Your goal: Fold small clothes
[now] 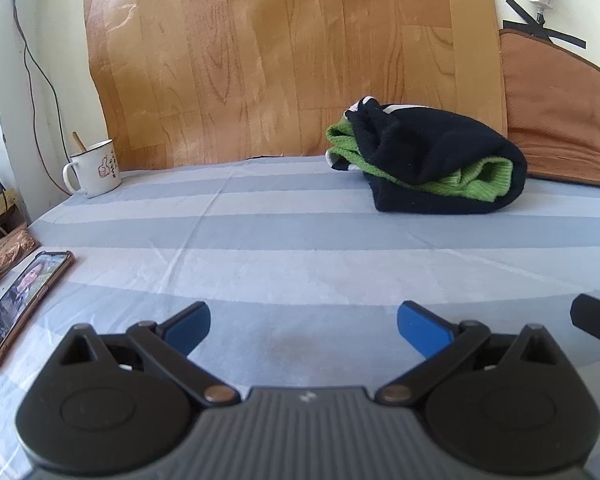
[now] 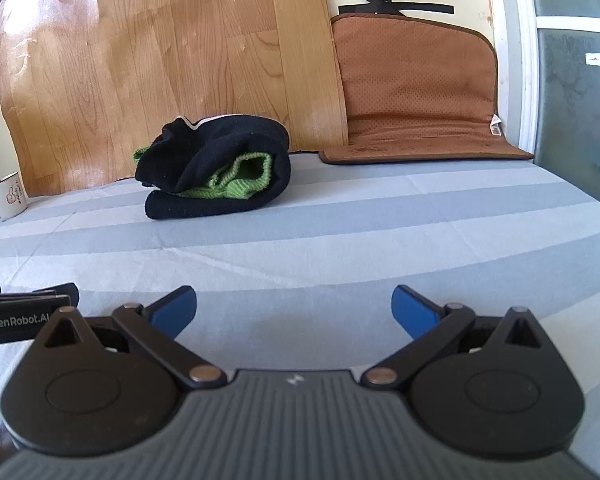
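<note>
- The left claw (image 1: 304,330) hangs low over the striped sheet (image 1: 300,240), its blue fingertips (image 1: 192,326) spread wide with nothing between them.
- The right claw (image 2: 294,312) sits just beside it at the same height, blue fingertips (image 2: 414,312) equally wide and empty; each one shows at the edge of the other's view.
- Ahead of both, towards the far edge of the sheet-covered surface, lies the black and green knitted garment (image 1: 428,160), folded into a thick bundle with green ribbing showing from the open side.
- Just right of the bundle, a brown padded mat (image 2: 416,92) rests on the far edge and leans up the wall.
- A wood-grain sheet (image 1: 284,56) covers the wall behind.
- A white enamel mug (image 1: 94,168) stands at the far left corner.
- A phone (image 1: 24,304) lies at the left edge, screen lit.
</note>
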Available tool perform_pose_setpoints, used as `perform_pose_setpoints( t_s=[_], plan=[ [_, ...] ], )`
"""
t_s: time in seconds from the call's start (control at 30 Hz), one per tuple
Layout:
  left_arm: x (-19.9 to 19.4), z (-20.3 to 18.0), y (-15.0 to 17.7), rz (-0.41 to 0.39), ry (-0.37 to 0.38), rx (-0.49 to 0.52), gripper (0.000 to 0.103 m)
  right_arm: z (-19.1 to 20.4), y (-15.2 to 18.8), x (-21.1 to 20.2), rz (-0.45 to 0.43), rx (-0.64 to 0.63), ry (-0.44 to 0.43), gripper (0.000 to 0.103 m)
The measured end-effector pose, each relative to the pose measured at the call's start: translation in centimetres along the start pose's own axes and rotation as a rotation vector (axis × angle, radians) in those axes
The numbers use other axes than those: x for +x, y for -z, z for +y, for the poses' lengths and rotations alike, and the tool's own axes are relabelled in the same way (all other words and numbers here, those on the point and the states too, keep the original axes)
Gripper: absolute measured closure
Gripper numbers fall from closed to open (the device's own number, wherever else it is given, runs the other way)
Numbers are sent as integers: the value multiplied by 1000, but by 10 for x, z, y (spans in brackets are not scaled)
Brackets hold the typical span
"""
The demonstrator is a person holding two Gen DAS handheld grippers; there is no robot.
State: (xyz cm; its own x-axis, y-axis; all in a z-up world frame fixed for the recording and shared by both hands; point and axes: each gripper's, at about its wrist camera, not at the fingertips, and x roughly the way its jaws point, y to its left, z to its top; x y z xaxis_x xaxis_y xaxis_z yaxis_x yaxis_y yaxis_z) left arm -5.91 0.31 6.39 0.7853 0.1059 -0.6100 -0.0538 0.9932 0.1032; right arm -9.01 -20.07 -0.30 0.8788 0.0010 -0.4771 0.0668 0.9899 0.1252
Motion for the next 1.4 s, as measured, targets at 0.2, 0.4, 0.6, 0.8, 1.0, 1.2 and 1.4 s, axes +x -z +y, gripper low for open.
perform_pose_setpoints(
  t_s=[0.2,0.4,0.6,0.8,1.0,1.2,1.4],
  plan=[
    [-1,0,0,-2,15,2,0,0,0,0,0,1,-1,0],
    [-1,1,0,1,28,5,0,0,-1,-1,-2,3,-2,0],
    [-2,1,0,3,36,9,0,-1,-1,-1,-2,3,-2,0],
    [-1,1,0,5,34,11,0,-1,-2,-2,-5,6,-3,0],
    [-2,0,0,1,28,14,0,-2,-2,-2,-8,15,-9,0],
    [0,1,0,8,24,10,0,-2,-2,-2,-9,23,-14,0],
    [0,2,0,10,23,9,0,-3,-2,-2,-8,28,-17,0]
  ],
)
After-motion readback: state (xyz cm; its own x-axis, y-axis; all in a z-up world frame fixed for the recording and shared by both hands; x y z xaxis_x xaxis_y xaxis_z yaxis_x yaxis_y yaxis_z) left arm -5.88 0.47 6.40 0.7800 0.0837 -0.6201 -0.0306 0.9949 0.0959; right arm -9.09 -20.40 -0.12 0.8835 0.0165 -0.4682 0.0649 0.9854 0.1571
